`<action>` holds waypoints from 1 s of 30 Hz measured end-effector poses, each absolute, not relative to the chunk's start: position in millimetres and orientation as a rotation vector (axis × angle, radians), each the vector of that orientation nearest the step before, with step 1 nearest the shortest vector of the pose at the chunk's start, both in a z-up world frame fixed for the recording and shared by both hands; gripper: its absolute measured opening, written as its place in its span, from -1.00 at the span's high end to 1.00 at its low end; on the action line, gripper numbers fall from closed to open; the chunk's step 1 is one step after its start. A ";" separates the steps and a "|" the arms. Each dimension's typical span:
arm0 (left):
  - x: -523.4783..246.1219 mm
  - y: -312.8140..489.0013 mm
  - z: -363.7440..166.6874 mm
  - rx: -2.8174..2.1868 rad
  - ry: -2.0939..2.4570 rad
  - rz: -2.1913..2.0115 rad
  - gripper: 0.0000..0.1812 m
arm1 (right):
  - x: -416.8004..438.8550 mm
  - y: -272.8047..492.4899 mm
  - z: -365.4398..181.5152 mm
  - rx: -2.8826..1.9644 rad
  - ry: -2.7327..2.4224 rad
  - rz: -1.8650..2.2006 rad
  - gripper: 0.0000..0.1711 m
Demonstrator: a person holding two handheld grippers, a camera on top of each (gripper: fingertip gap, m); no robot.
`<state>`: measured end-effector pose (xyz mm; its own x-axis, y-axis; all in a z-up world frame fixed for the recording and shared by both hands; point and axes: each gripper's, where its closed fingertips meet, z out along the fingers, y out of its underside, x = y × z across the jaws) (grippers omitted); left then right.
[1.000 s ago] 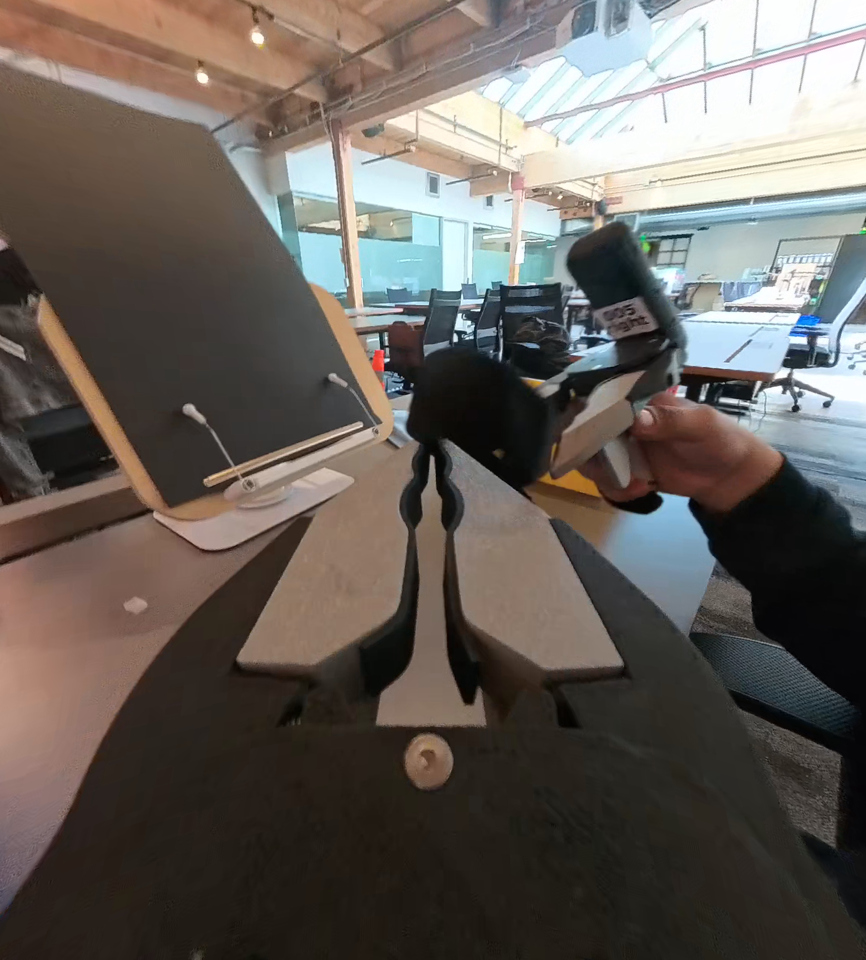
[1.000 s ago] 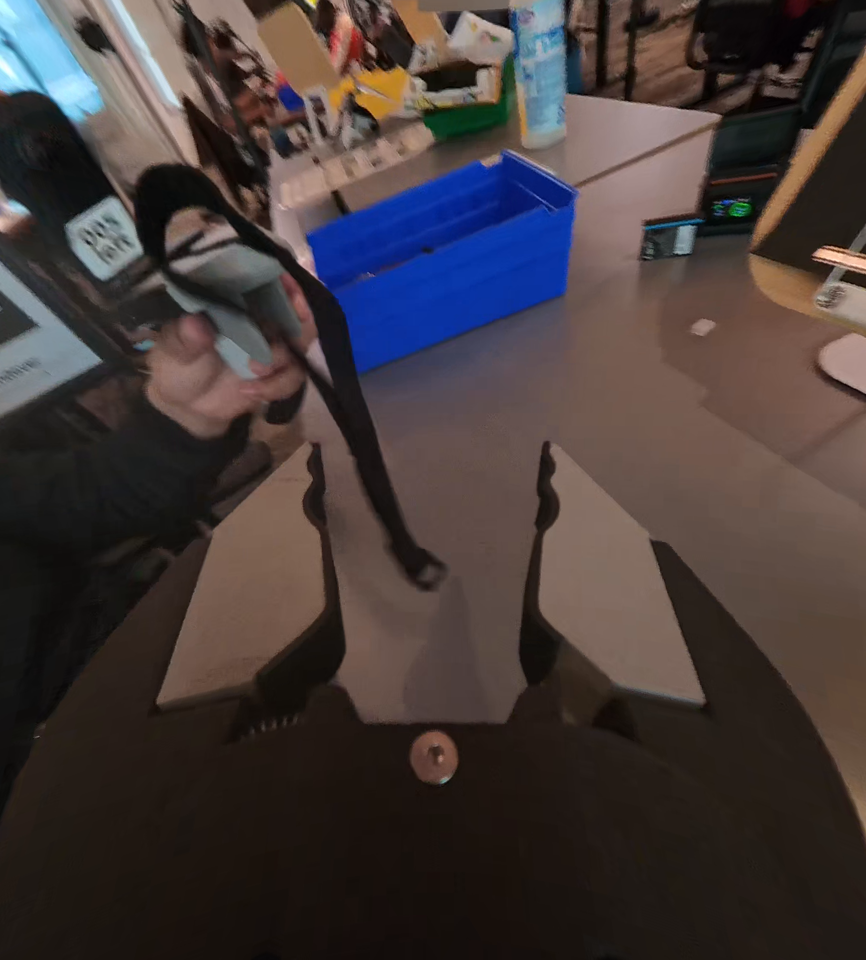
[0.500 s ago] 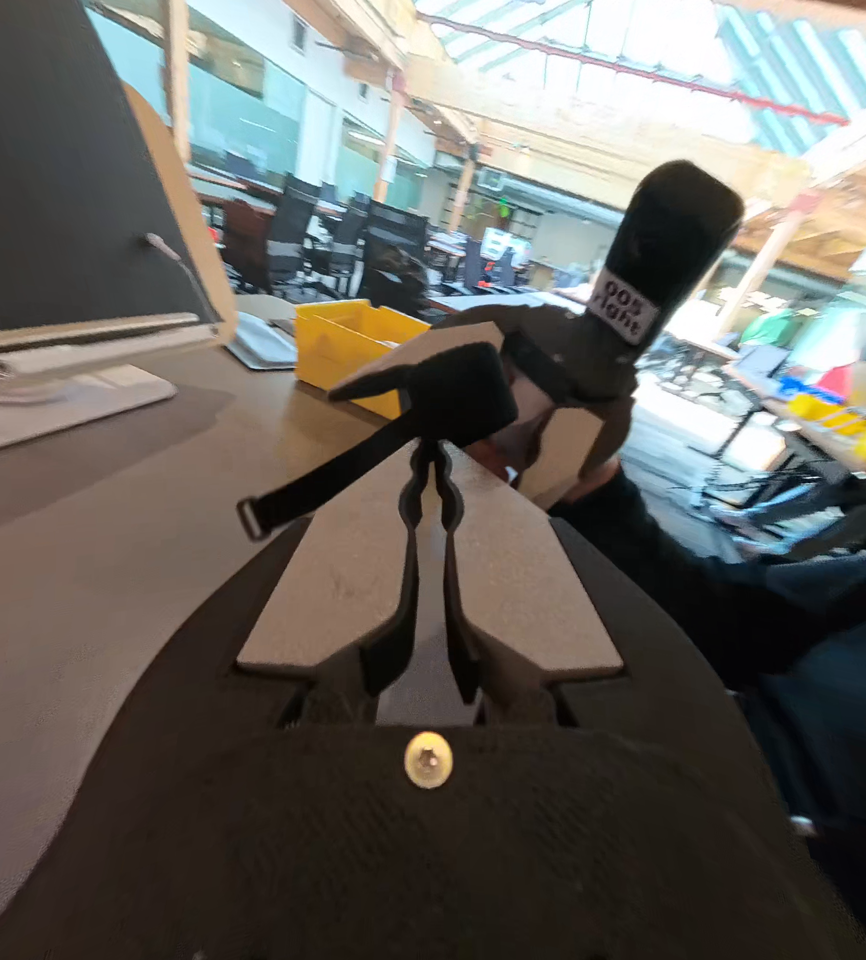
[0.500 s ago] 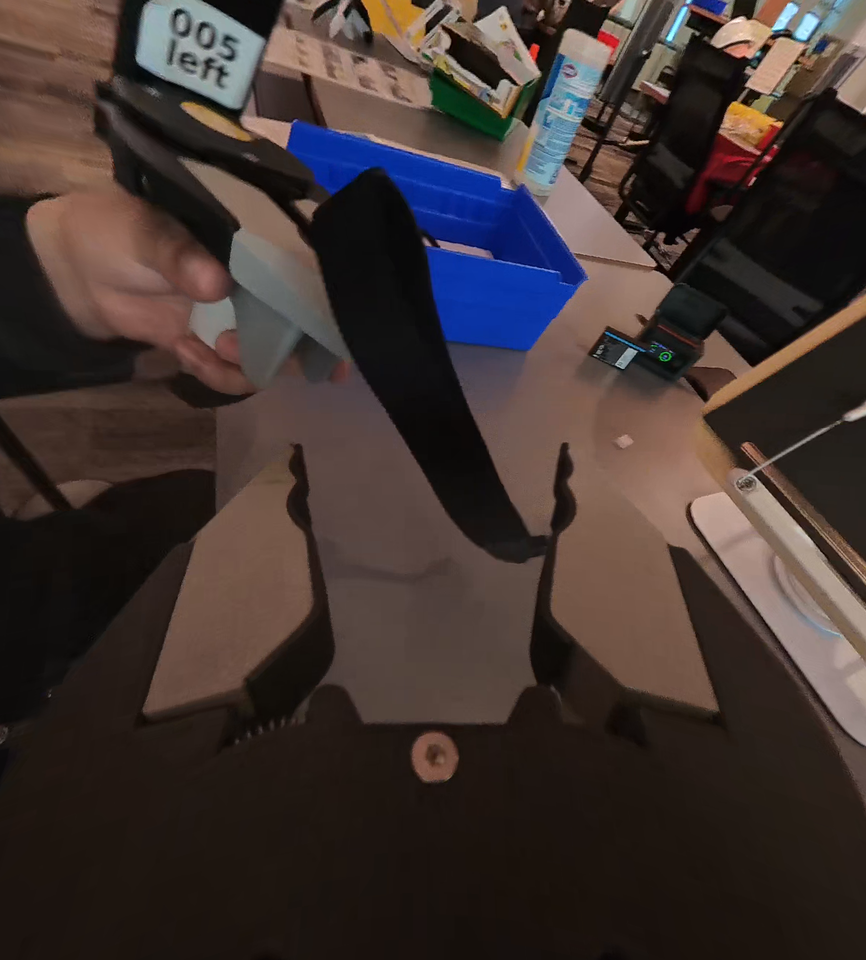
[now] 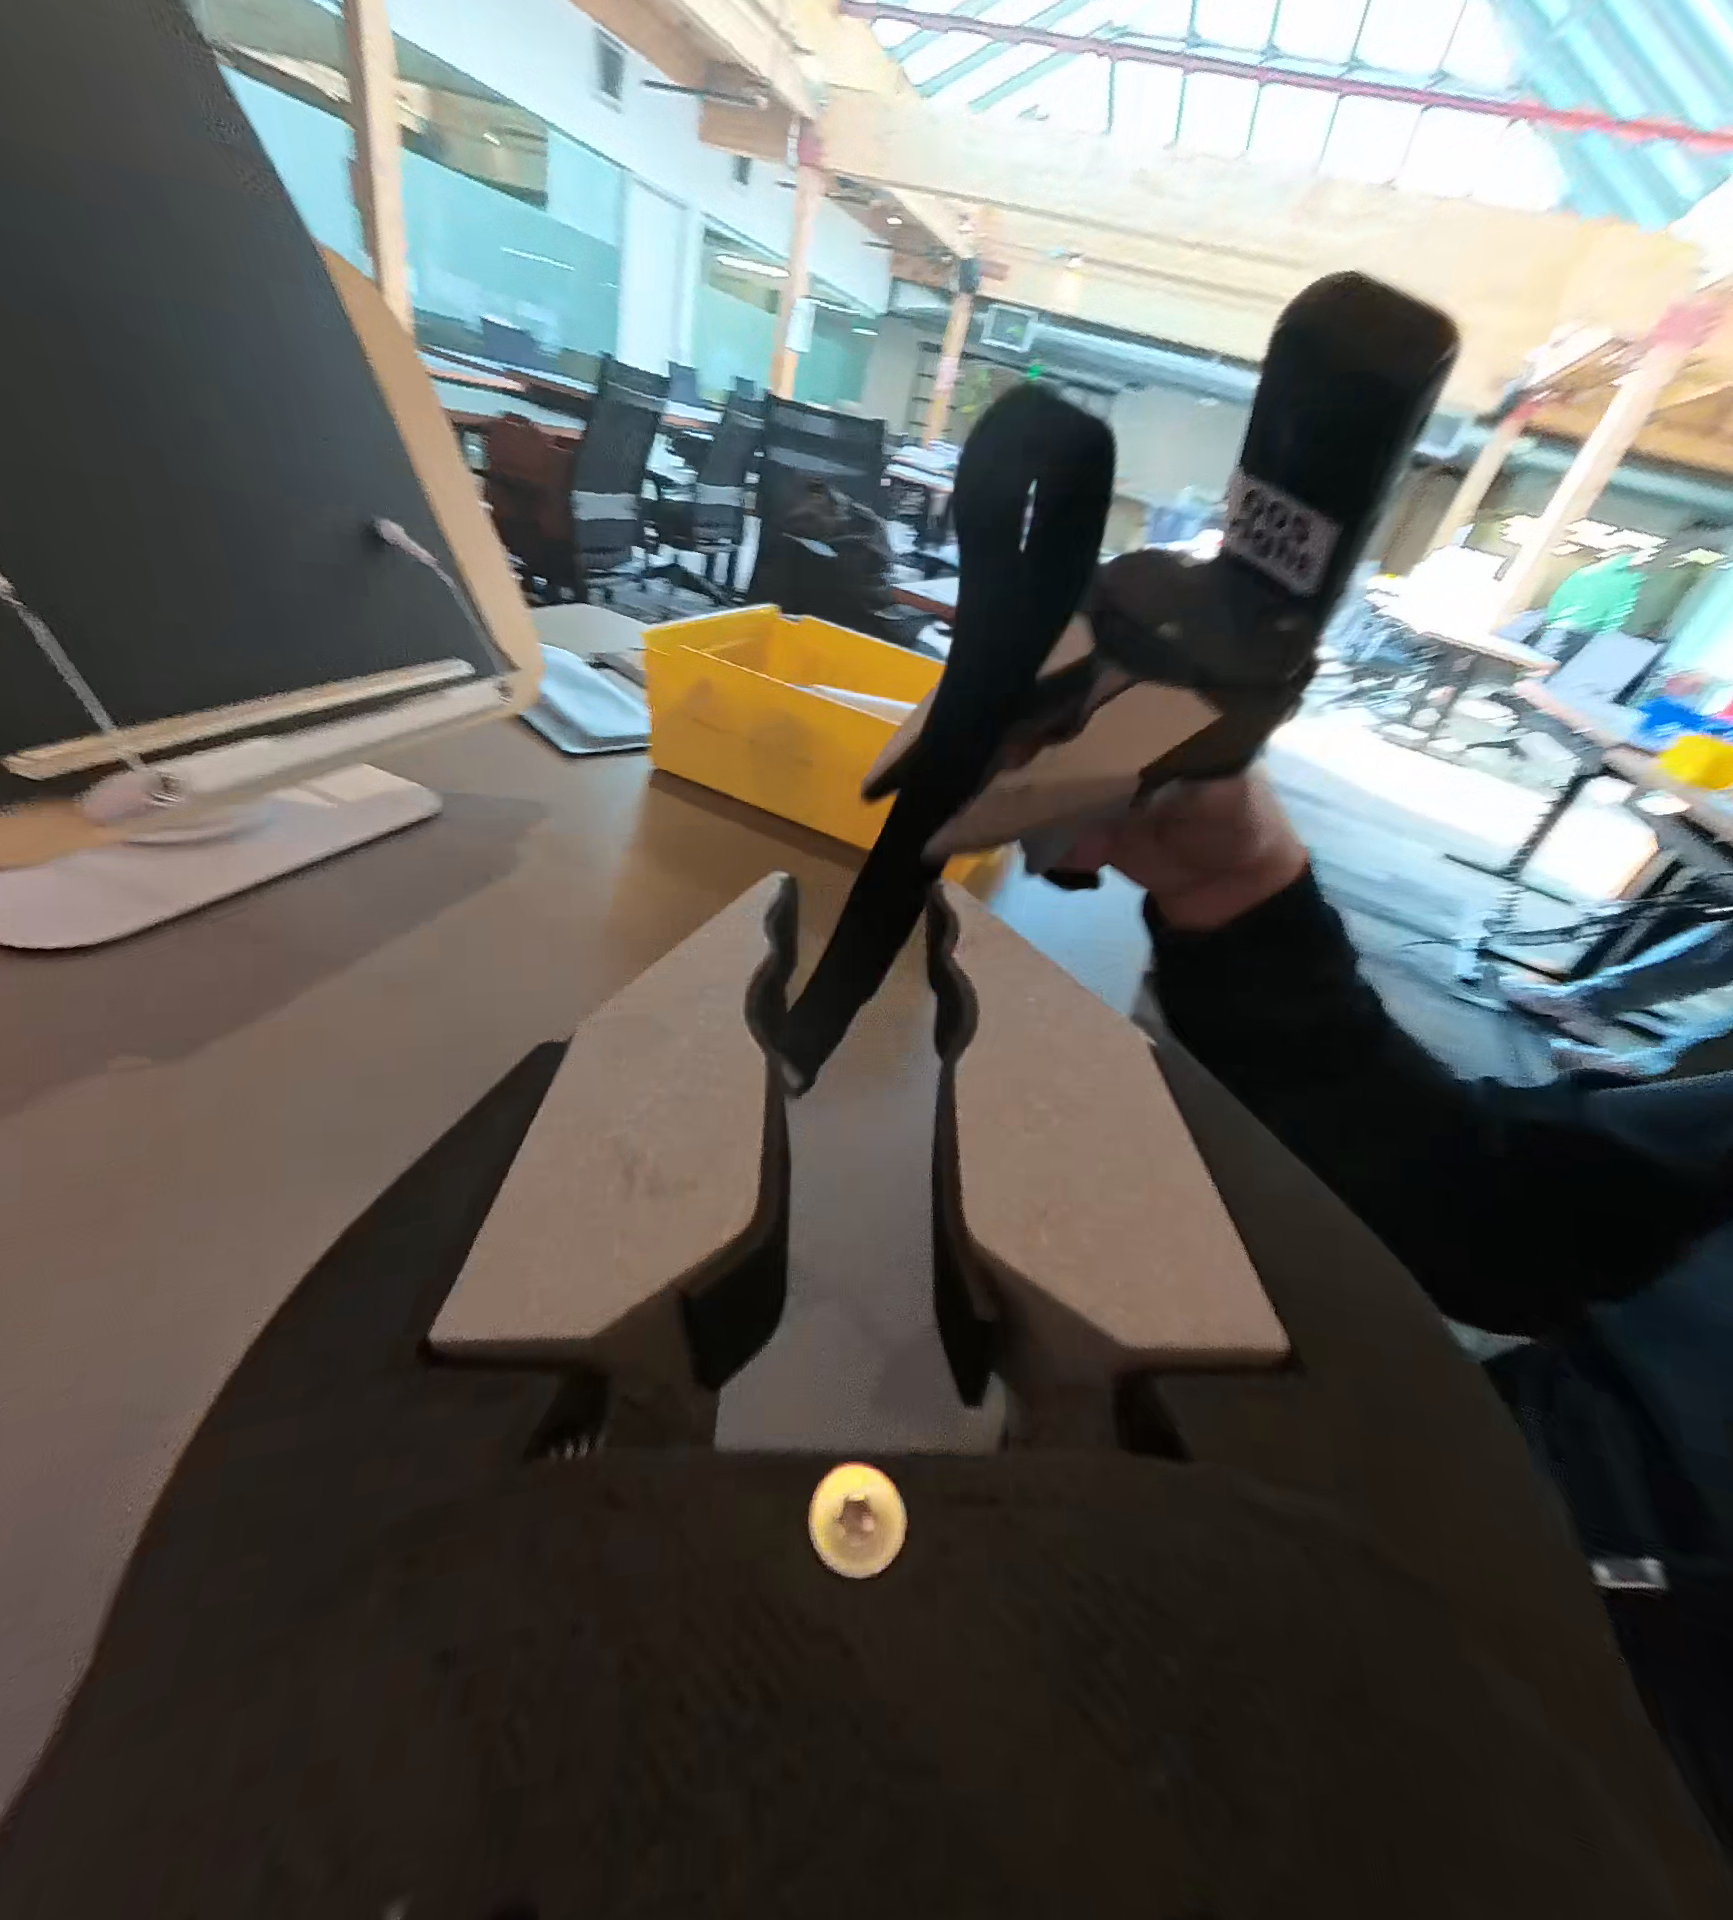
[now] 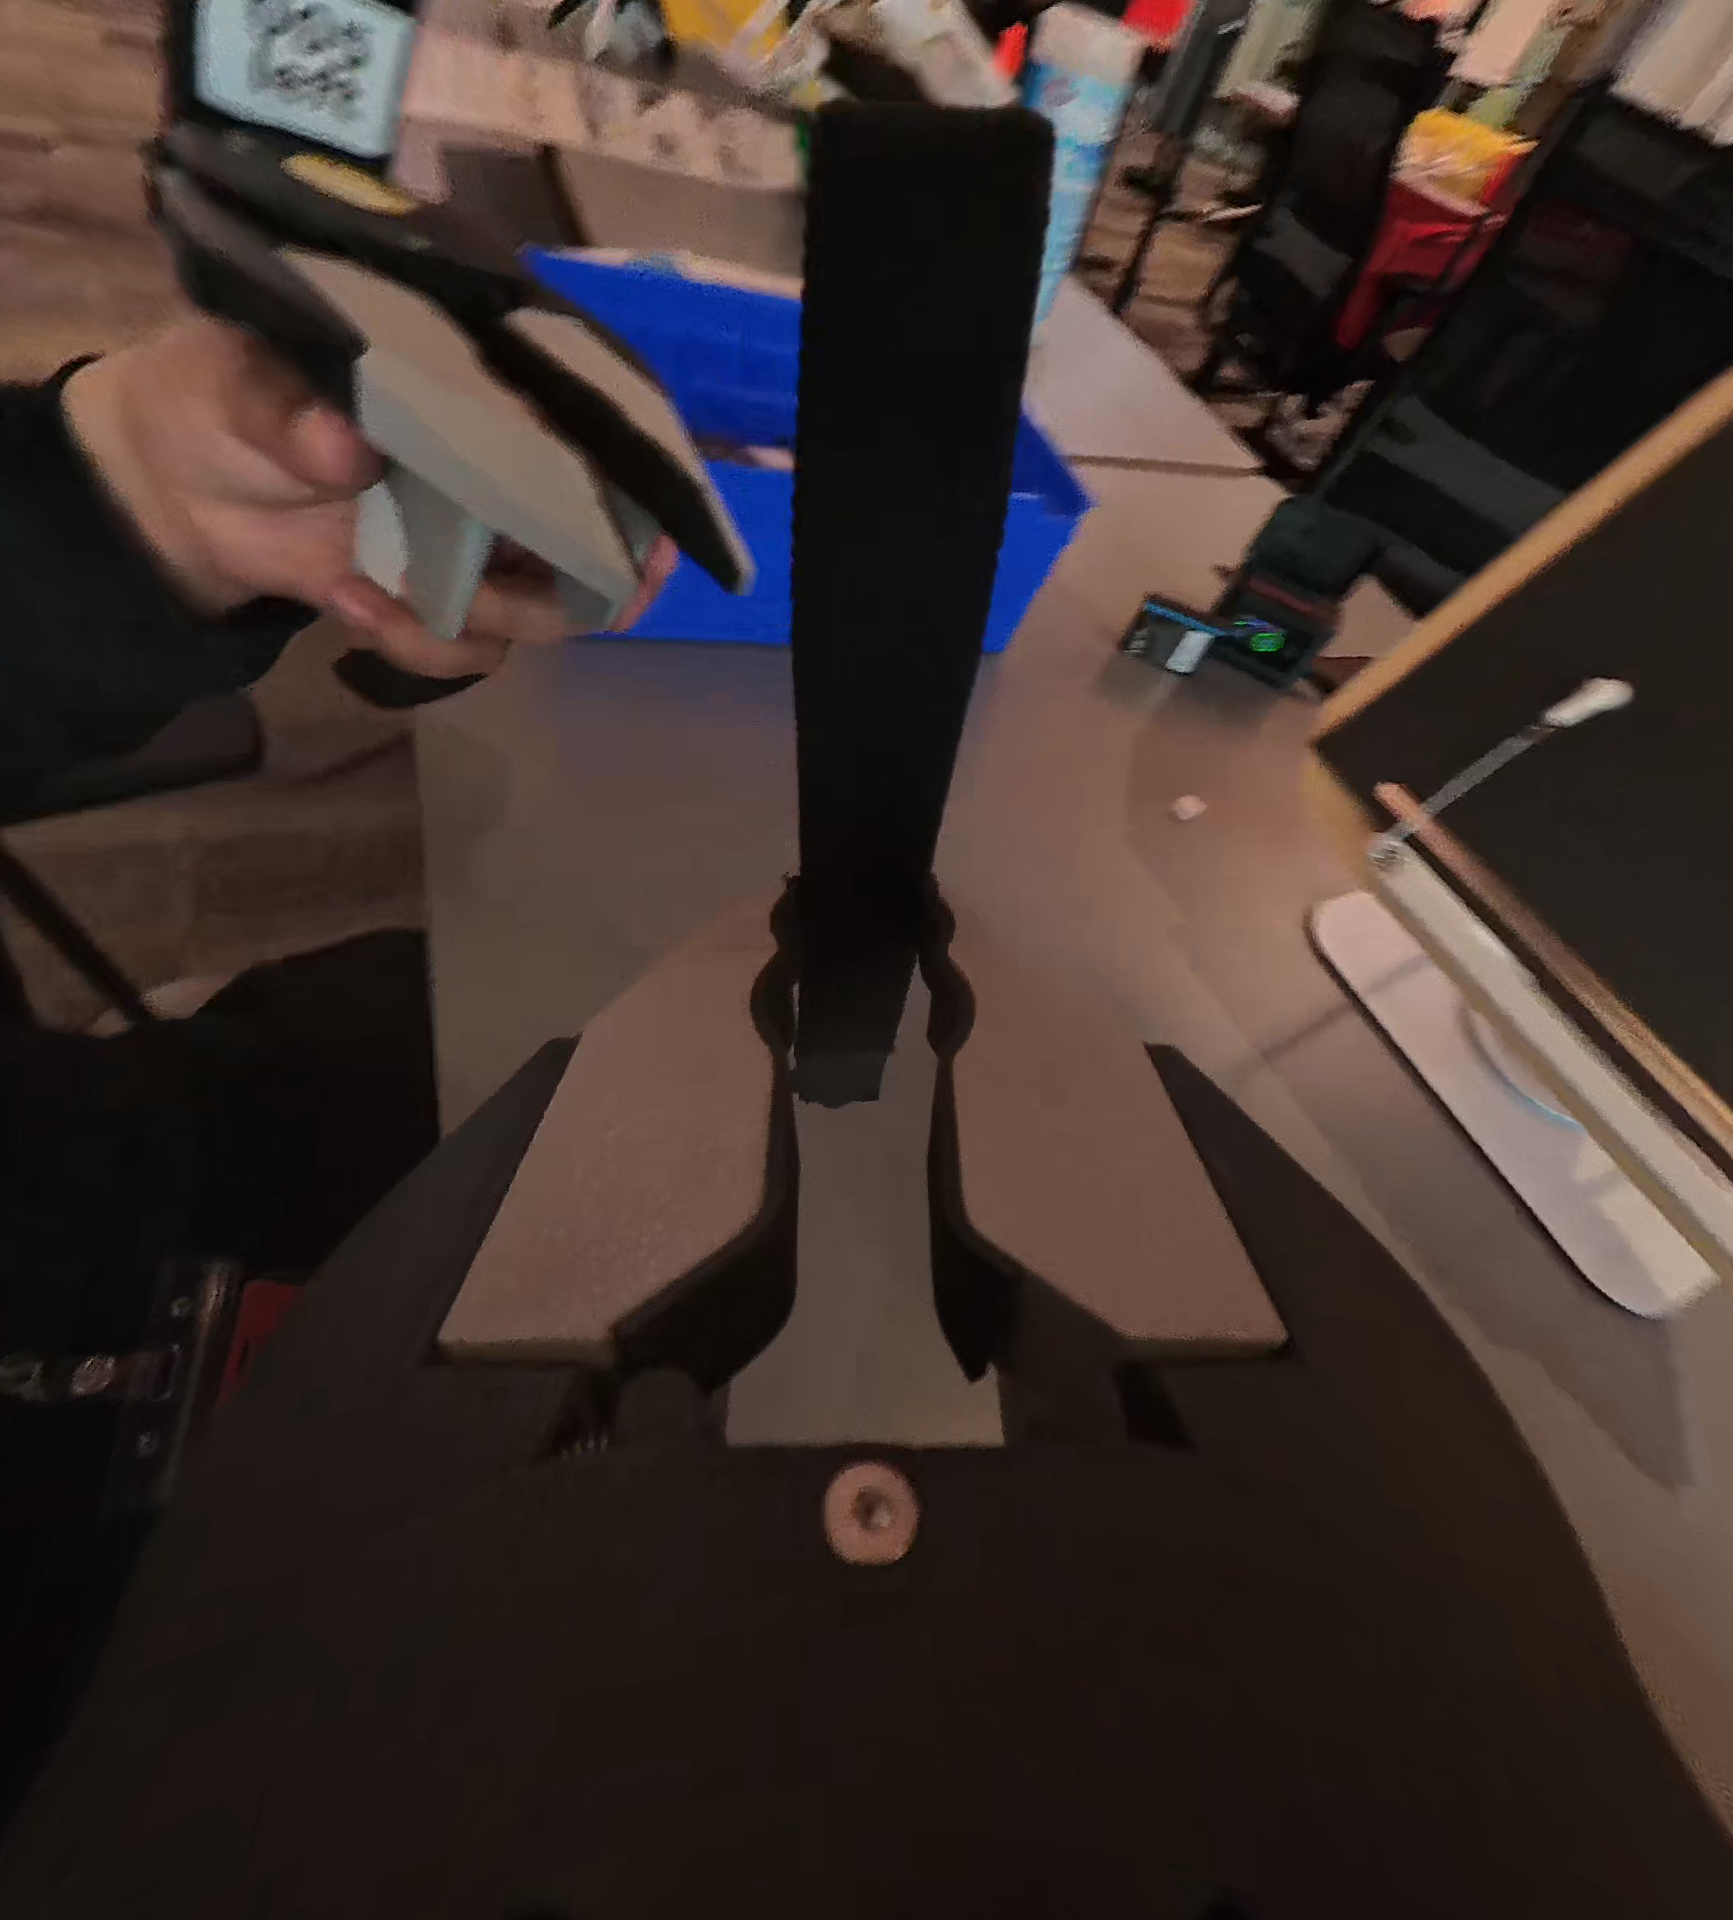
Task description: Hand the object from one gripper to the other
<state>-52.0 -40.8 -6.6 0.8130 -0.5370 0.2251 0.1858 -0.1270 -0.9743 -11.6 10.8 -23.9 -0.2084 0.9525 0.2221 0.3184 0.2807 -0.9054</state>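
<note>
The long black fabric strap (image 6: 909, 540) is pinched near its lower end between the tips of the right gripper (image 6: 860, 971), jaws narrowed onto it; a short stub w/ a stitched end pokes out behind the tips. From there the strap's long axis runs up and away from the gripper, nearly vertical in the right wrist view; its top end looks squared off, with blur there. In the left wrist view the same strap (image 5: 987, 665) slants from lower left to upper right and folds over into a loop at the top.

The left gripper (image 5: 860, 971) has a moderate gap, nothing clamped; the strap's free end lies in front of the gap, by the left-hand finger; contact can't be told. In the right wrist view the left gripper (image 6: 696, 520) sits left of the strap, apart from it.

A grey tabletop (image 6: 633, 748) lies below, w/ bare room around the strap. A blue plastic bin (image 6: 696, 416) sits behind, a yellow plastic bin (image 5: 768, 717) near the table's far edge, and a black wood-edged slanted board on a white base (image 5: 114, 416) off to the side.
</note>
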 end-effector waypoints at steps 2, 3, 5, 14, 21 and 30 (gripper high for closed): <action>-59.4 -43.7 -2.5 -1.581 0.292 -0.570 0.72 | 1.0 34.6 -4.8 -1.210 -1.570 0.903 0.80; -61.9 -45.3 0.3 -1.574 0.292 -0.554 0.72 | 9.8 46.8 5.9 -1.226 -1.497 0.883 0.80; -67.1 -47.3 4.4 -1.565 0.286 -0.521 0.72 | 30.6 66.4 27.5 -1.239 -1.366 0.868 0.80; -89.8 -44.1 -2.9 -1.615 0.260 -0.373 0.61 | 160.2 176.5 87.7 -1.276 -0.715 0.597 0.80; -86.2 -46.5 -3.9 -1.624 0.306 -0.308 0.59 | 227.4 235.2 72.6 -1.377 -0.496 0.388 0.80; -83.1 -43.5 -10.0 -1.648 0.316 -0.298 0.58 | 239.6 279.5 38.6 -1.513 -0.487 0.297 0.79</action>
